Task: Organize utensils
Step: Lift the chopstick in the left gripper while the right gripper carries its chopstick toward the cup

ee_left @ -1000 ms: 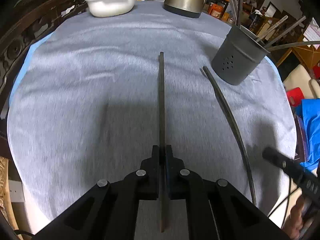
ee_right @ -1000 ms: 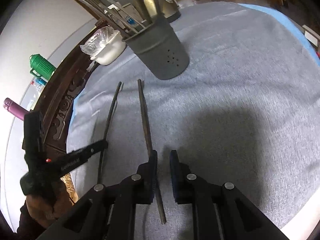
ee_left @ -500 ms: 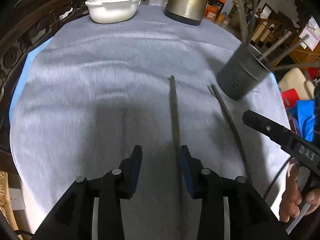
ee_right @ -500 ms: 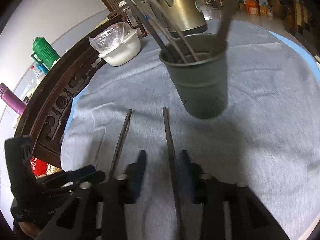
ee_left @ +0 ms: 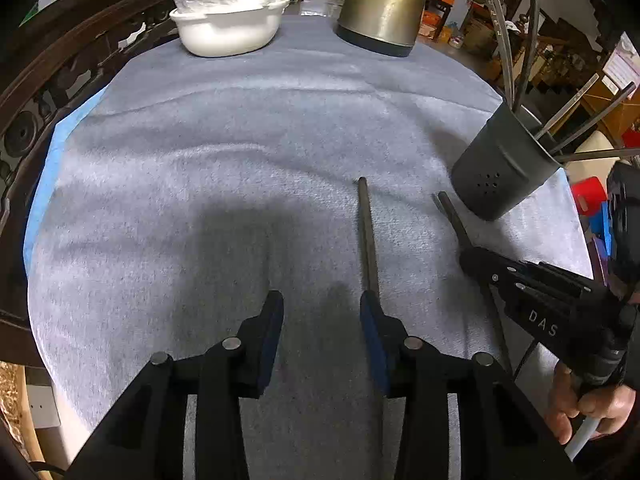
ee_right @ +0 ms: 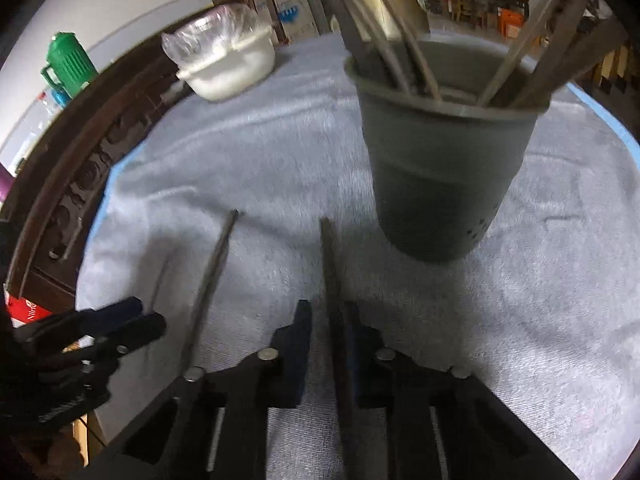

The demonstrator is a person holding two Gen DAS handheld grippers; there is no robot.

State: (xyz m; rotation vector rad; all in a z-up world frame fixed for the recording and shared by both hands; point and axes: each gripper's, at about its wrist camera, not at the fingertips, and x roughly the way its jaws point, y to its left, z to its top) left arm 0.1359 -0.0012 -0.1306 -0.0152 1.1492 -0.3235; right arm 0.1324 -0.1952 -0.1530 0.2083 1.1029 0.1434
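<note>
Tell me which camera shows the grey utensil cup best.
The right wrist view: the cup fills the upper middle, rim and utensils inside visible, though blurred. The left wrist view shows it sharper but small, at the right edge.

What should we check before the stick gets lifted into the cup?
1. Right gripper shut on the right chopstick: ok; its fingers have just been closing around it.
2. Left gripper let go of the left chopstick: ok; its fingers have just been opening, nothing gripped.
3. Grey cup upright: ok.
4. Room in the cup between the sticks already inside: ok.
5. Grip firm enough to lift: cannot tell; the right wrist view is blurred.
</note>
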